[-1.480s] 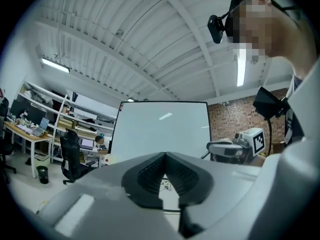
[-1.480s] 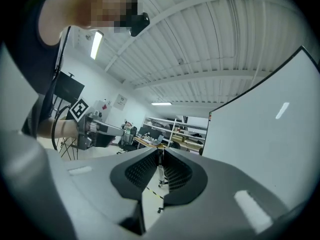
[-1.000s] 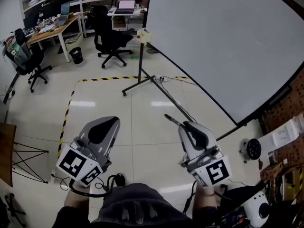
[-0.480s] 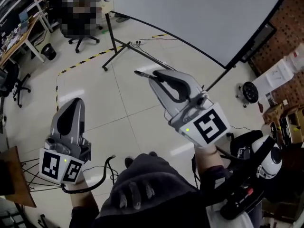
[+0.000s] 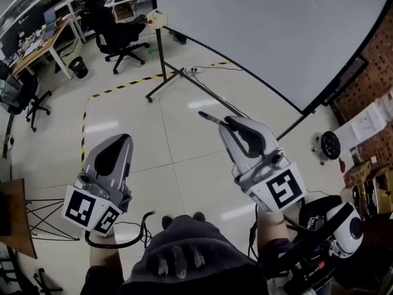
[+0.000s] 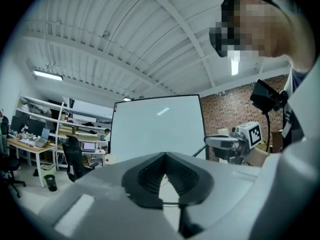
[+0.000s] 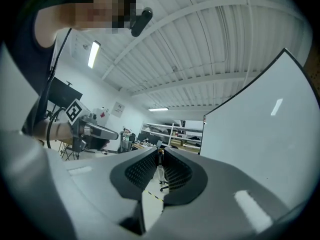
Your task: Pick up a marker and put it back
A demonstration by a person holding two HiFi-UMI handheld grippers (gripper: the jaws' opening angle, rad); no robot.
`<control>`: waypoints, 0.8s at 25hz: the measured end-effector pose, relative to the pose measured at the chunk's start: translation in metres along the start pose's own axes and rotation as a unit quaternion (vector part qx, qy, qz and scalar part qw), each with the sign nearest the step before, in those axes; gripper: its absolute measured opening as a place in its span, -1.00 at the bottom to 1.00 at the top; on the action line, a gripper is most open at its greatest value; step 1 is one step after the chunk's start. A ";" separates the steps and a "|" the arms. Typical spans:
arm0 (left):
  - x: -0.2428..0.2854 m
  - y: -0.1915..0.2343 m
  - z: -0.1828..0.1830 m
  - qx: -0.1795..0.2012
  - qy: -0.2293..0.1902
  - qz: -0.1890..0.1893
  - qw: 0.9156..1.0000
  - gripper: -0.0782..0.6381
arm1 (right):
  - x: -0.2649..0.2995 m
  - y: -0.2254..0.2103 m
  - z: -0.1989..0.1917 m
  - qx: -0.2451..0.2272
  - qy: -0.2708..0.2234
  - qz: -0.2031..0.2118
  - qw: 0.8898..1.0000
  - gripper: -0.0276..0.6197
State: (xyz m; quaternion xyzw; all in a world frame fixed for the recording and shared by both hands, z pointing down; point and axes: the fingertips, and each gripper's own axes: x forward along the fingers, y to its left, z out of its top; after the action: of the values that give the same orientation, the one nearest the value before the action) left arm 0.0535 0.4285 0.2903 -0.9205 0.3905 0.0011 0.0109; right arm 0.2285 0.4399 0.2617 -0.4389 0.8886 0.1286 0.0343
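A thin dark marker [image 5: 209,117] sticks out past the tip of my right gripper [image 5: 228,123], which is shut on it above the tiled floor. In the right gripper view the ribbed pads [image 7: 174,170] stand close together with only a narrow slit between them, and the marker itself is hard to make out. My left gripper [image 5: 124,141] hangs lower left over the floor, its jaws shut with nothing in them; its pads [image 6: 150,173] meet at the tip. The large whiteboard [image 5: 276,35] stands ahead of the right gripper.
The whiteboard's black stand legs [image 5: 164,88] and a cable spread over the floor. Yellow-black tape [image 5: 126,85] marks a zone. Office chairs [image 5: 120,39] and desks [image 5: 43,42] lie at the back left. A brick wall with clutter [image 5: 368,134] is at the right.
The head view has swung, so both grippers sit differently in the picture. The right gripper still holds the marker out towards the whiteboard. The left gripper stays shut.
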 end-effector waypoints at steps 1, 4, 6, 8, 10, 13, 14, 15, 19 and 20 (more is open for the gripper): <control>0.003 -0.002 0.001 0.003 0.002 -0.001 1.000 -0.76 | -0.003 -0.004 -0.004 -0.001 0.007 -0.002 1.000 -0.79; 0.012 -0.008 0.000 0.008 0.007 0.000 1.000 -0.76 | -0.010 -0.017 -0.013 -0.005 0.018 0.000 1.000 -0.79; 0.013 -0.008 -0.006 0.009 0.010 0.004 1.000 -0.76 | -0.010 -0.018 -0.017 -0.005 0.016 0.002 1.000 -0.79; 0.013 -0.005 -0.012 0.011 0.010 0.005 1.000 -0.76 | -0.009 -0.017 -0.021 -0.008 0.014 0.003 1.000 -0.79; 0.018 -0.005 -0.011 0.015 0.009 0.009 1.000 -0.76 | -0.010 -0.023 -0.020 -0.008 0.010 0.005 1.000 -0.79; 0.034 -0.010 -0.001 0.018 0.011 0.025 0.999 -0.76 | -0.009 -0.047 -0.015 -0.001 0.003 0.018 1.000 -0.79; 0.038 -0.010 0.000 0.017 0.011 0.031 0.999 -0.76 | -0.007 -0.054 -0.014 0.002 0.001 0.023 1.000 -0.79; 0.040 -0.009 0.001 0.017 0.012 0.035 0.999 -0.76 | -0.006 -0.058 -0.015 0.004 0.001 0.025 1.000 -0.79; 0.040 0.005 -0.001 0.014 0.014 0.041 0.999 -0.76 | 0.004 -0.056 -0.016 0.012 0.002 0.024 1.000 -0.79; 0.040 0.011 -0.002 0.014 0.011 0.044 0.999 -0.76 | 0.009 -0.055 -0.015 0.010 0.000 0.028 1.000 -0.79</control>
State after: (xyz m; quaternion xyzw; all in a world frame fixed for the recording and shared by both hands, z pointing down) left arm 0.0734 0.3921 0.2913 -0.9023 0.4305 -0.0136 0.0197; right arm 0.2671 0.3970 0.2637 -0.4133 0.9020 0.1201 0.0350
